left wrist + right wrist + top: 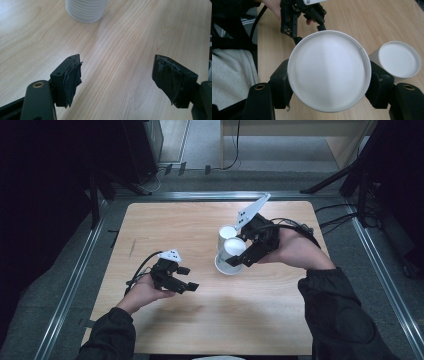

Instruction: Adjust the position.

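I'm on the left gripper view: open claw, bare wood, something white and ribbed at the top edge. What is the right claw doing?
Observer: The right claw is shut on a white cup, gripping its sides.
Operator: Is that the only one out there?
Observer: No, a second cup stands bottom-up on the table beside it.
Operator: Is my claw near them?
Observer: From above, the left claw sits well left of both, touching neither.

White paper cup (233, 252) tilted, clamped between jaws; second cup (226, 234) upside-down just beside.
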`<state>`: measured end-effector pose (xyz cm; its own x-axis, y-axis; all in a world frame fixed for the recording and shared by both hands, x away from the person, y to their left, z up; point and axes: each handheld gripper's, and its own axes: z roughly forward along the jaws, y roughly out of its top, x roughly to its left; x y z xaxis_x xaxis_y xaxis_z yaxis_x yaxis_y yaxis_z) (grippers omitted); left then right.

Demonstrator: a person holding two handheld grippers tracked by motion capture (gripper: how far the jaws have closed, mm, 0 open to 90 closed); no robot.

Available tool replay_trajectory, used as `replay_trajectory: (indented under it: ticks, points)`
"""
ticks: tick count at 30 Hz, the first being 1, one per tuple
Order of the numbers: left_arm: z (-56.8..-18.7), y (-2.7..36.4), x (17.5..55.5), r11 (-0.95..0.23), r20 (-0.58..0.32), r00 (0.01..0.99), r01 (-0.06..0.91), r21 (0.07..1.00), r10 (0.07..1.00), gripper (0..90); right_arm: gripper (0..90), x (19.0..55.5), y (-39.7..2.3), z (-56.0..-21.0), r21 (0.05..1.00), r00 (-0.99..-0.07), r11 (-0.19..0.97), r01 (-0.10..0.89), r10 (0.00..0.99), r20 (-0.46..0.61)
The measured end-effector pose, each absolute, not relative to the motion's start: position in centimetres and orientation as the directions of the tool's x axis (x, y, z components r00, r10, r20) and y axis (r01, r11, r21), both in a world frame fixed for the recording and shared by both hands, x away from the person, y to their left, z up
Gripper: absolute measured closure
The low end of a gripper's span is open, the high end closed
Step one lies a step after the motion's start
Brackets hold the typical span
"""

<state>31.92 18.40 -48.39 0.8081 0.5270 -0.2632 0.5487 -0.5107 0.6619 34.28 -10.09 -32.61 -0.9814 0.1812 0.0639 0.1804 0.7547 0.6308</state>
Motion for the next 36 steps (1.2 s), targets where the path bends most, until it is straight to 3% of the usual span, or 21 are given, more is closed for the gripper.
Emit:
replay_trajectory:
  ticks: [8, 21, 36]
  points:
    - [-47.0, 16.0, 31.1, -0.551, -0.234, 0.872, 0.459, 0.697, 0.429, 18.4, 34.1, 32.9, -10.3, -32.9, 0.687, -0.985, 0.711, 0.153, 0.162, 0.052]
    - [-45.7, 17.1, 31.1, -0.518, -0.242, 0.888, 0.429, 0.740, 0.391, 16.6, 34.1, 34.2, -9.5, -39.6, 0.680, -0.973, 0.697, 0.230, 0.179, 0.146]
    - [-44.6, 15.1, 31.8, -0.540, -0.233, 0.921, 0.374, 0.754, 0.313, 16.7, 34.0, 34.3, -9.3, -41.6, 0.726, -0.970, 0.643, 0.245, 0.160, 0.186]
